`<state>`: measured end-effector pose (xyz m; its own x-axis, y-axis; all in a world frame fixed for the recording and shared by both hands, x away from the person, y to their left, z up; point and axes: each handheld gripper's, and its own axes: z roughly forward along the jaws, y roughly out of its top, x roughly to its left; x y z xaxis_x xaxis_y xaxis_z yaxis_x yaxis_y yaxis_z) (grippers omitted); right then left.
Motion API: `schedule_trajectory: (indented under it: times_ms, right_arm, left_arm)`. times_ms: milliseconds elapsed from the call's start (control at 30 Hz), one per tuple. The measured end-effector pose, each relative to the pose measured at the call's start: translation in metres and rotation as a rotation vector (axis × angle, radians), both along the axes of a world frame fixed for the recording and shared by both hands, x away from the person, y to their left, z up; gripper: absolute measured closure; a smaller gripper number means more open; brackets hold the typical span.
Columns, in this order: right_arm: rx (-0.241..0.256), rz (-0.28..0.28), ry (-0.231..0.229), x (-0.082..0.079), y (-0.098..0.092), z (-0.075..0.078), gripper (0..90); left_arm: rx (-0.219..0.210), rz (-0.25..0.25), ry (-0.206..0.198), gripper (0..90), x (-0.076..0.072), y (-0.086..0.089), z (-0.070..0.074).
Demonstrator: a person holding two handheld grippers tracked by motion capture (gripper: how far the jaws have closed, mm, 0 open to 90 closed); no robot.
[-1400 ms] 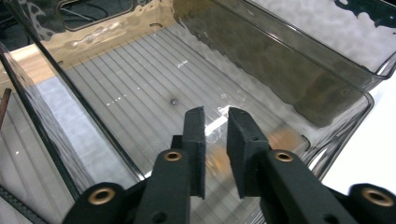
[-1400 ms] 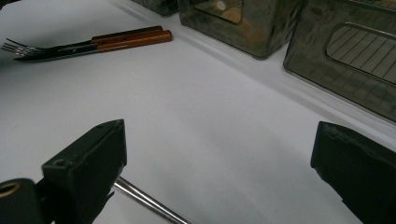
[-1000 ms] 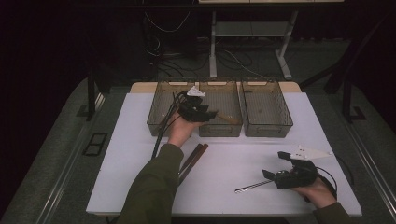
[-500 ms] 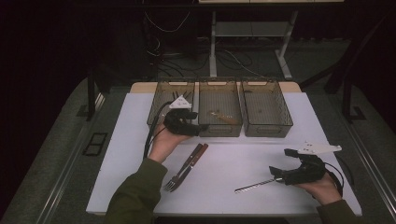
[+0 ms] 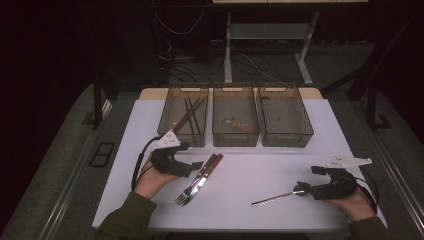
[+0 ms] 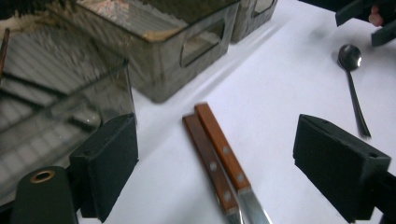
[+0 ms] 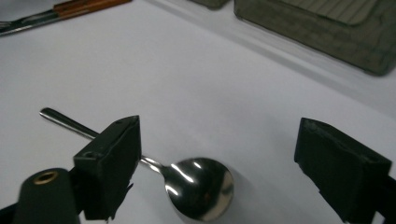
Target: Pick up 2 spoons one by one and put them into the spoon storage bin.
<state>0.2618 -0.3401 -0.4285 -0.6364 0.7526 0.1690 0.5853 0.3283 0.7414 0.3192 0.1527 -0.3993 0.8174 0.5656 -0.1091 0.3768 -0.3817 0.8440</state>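
Two wood-handled pieces of cutlery point(image 5: 201, 176), one of them a fork, lie side by side on the white table. My left gripper point(image 5: 196, 165) stands open just left of their handles. In the left gripper view those handles point(image 6: 218, 151) lie between the jaws of the left gripper point(image 6: 215, 161). A steel spoon point(image 5: 276, 197) lies at the near right. My right gripper point(image 5: 302, 188) is open at its bowl. In the right gripper view the spoon bowl point(image 7: 201, 187) sits between the spread jaws of the right gripper point(image 7: 219, 154), apart from both.
Three grey bins stand in a row at the back. The left bin point(image 5: 172, 107) holds dark sticks, the middle bin point(image 5: 218, 131) a brownish piece, and I cannot tell what lies in the right bin point(image 5: 303, 117). White table point(image 5: 250, 165) lies between the cutlery and the spoon.
My left gripper has drawn back from the bins to the near left, down beside the wood-handled cutlery. The right gripper has shifted slightly right, staying at the spoon.
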Motion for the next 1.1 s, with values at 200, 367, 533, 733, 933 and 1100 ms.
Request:
schedule_trajectory:
  times_ms: [200, 367, 533, 733, 933, 1100]
  right_arm:
    - [-0.006, -0.008, 0.015, 0.000, -0.006, -0.003, 37.7]
    - [-0.030, -0.022, 0.014, 0.003, -0.004, -0.002, 61.0]
    - [-0.058, -0.002, 0.026, 0.009, 0.003, -0.002, 83.2]
    - [-0.118, 0.036, 0.034, 0.014, 0.017, -0.006, 89.8]
    - [-0.170, 0.047, 0.042, 0.013, 0.022, -0.010, 89.8]
    - [-0.186, 0.049, 0.060, 0.011, 0.021, -0.011, 89.8]
  left_arm:
    - [0.010, -0.004, -0.005, 9.5, -0.021, 0.013, -0.015]
    - [0.029, -0.015, 0.001, 7.1, -0.038, 0.020, -0.026]
    - [0.027, -0.019, 0.007, 4.0, -0.046, 0.024, -0.032]
    - [0.029, -0.023, 0.011, 0.0, -0.045, 0.029, -0.037]
    - [0.029, -0.024, 0.014, 0.0, -0.045, 0.028, -0.037]
    - [0.037, -0.032, 0.018, 0.0, -0.045, 0.027, -0.038]
